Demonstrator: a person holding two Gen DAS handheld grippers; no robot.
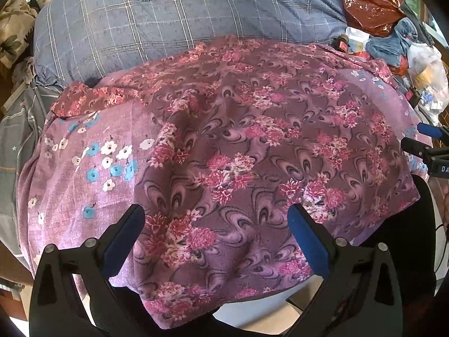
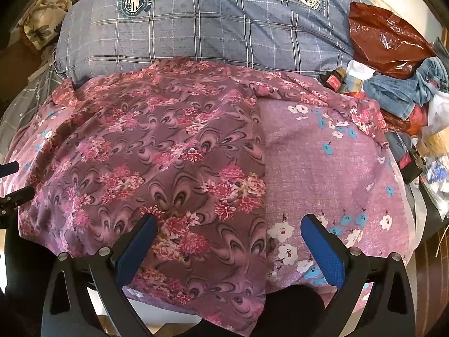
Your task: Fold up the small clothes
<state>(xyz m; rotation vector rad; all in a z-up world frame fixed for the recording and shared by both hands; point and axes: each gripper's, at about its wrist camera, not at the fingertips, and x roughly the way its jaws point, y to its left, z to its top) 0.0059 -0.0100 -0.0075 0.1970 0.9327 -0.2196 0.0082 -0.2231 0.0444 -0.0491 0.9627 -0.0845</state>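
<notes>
Left gripper (image 1: 216, 213): jaws spread wide with nothing between them, poised over the near part of the garment at about 6 o'clock in the left wrist view; it looks set to drop onto the hem, though that is a judgement.
Right gripper (image 2: 228, 223): equally wide open and empty, at 6 o'clock in the right wrist view, straddling the line where the dark print meets the paler cloth (image 2: 336, 163).
Why both wait apart: with one tool over each half of the near edge, the person can pinch two points at once and carry the edge over in a straight fold.
Floral garment (image 1: 238, 129): spread fairly flat across the middle of the bed, its near hem hanging over the edge toward the person, its far edge at 12 o'clock lying up against the plaid pillow (image 1: 168, 28).
Garment look: thin, soft fabric in maroon with pink flower clusters and curled peacock-like motifs, shallow wrinkles throughout; one corner at 10 o'clock in the left wrist view is turned back.
Paler cloth: mauve with white and blue blossoms, showing on both sides; whether it is another panel or a separate piece cannot be told.
Clutter at 2 o'clock: a red plastic bag (image 2: 387, 36) and crumpled jeans (image 2: 407, 87), apart from the garment.
</notes>
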